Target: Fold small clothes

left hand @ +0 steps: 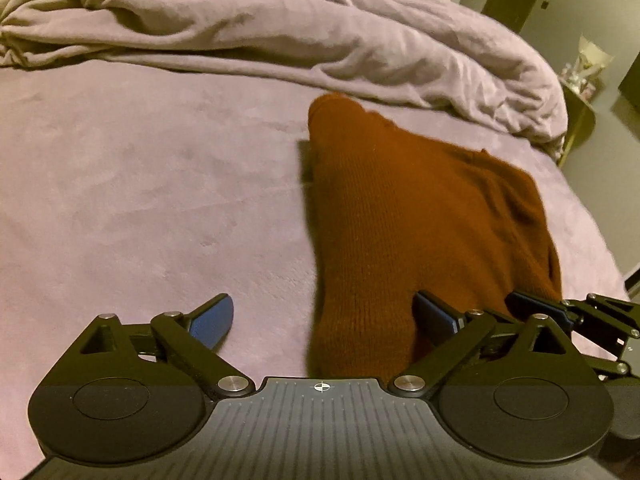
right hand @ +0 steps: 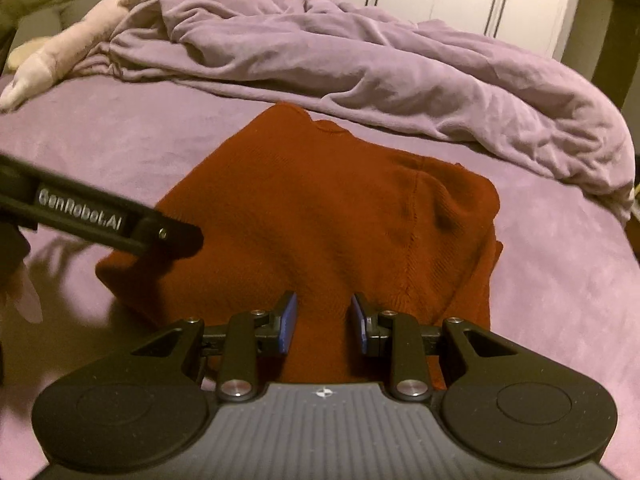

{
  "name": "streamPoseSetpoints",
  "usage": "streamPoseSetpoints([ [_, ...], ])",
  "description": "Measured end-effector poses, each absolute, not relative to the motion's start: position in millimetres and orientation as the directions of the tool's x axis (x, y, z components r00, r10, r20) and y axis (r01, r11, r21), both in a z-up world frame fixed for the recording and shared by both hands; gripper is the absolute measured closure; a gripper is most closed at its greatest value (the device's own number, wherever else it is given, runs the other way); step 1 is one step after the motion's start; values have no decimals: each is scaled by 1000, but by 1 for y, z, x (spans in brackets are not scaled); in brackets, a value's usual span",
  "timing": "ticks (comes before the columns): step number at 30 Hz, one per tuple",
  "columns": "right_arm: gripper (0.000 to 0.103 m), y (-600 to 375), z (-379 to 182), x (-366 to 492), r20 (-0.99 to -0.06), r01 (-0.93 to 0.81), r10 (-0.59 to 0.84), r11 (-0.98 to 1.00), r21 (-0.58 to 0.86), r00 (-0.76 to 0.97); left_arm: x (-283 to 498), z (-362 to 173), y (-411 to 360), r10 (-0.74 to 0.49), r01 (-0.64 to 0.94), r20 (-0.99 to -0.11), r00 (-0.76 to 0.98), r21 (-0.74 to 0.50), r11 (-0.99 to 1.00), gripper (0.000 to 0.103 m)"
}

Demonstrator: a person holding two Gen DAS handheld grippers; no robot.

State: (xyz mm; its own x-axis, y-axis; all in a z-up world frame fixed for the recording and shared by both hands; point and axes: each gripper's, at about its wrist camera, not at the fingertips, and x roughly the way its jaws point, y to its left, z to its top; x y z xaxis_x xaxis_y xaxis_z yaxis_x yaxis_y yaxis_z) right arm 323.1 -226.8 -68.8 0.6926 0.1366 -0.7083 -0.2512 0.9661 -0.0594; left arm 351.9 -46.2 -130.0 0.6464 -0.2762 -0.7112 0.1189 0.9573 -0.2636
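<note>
The left wrist camera sits just behind the left claw [left hand: 323, 322] and looks forward and down across the bed [left hand: 140, 184], very close to the near edge of the rust sweater [left hand: 400, 216], which fills the right half of its view. The right wrist camera sits just behind the right claw [right hand: 324, 326] and looks the same way, with the sweater straight ahead. Both views share the sweater, the bed and the rumpled purple blanket [right hand: 360, 60] at the far side, and each one shows a bit of the other claw.
</note>
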Motion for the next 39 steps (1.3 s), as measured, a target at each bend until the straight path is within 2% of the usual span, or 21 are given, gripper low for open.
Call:
streamPoseSetpoints([
  [4, 73, -234, -49, 322, -650, -193, 128, 981, -29, 749, 351, -116, -34, -289, 83, -692, 662, -315, 945, 4],
  [8, 71, -240, -52, 343, -656, -124, 78, 992, -23, 751, 363, -110, -50, -243, 87, -710, 661, -249, 964, 4],
  [12, 70, -241, -69, 353, -668, -102, 13, 990, -94, 744, 374, -115, -67, -218, 119, -715, 664, -187, 975, 3],
  [14, 69, -249, -83, 354, -669, -97, 5, 990, -100, 743, 379, -121, -72, -223, 122, -731, 645, -189, 974, 3],
  [18, 68, -245, -99, 343, -610, -126, -14, 974, -187, 793, 382, -130, -76, -224, 125, -739, 635, -188, 974, 2],
  [26, 66, -248, -101, 344, -595, -141, -1, 971, -192, 804, 389, -136, -78, -234, 135, -747, 622, -191, 972, 0],
  [31, 65, -244, -90, 348, -620, -128, -22, 972, -196, 784, 388, -127, -66, -266, 117, -737, 622, -248, 962, 0],
  [36, 59, -255, -69, 359, -599, -47, -34, 992, -119, 800, 396, -111, -55, -256, 69, -697, 670, -285, 956, 1],
  [39, 58, -257, -68, 375, -587, -21, -80, 986, -163, 806, 411, -113, -61, -243, 57, -713, 658, -274, 960, 1],
])
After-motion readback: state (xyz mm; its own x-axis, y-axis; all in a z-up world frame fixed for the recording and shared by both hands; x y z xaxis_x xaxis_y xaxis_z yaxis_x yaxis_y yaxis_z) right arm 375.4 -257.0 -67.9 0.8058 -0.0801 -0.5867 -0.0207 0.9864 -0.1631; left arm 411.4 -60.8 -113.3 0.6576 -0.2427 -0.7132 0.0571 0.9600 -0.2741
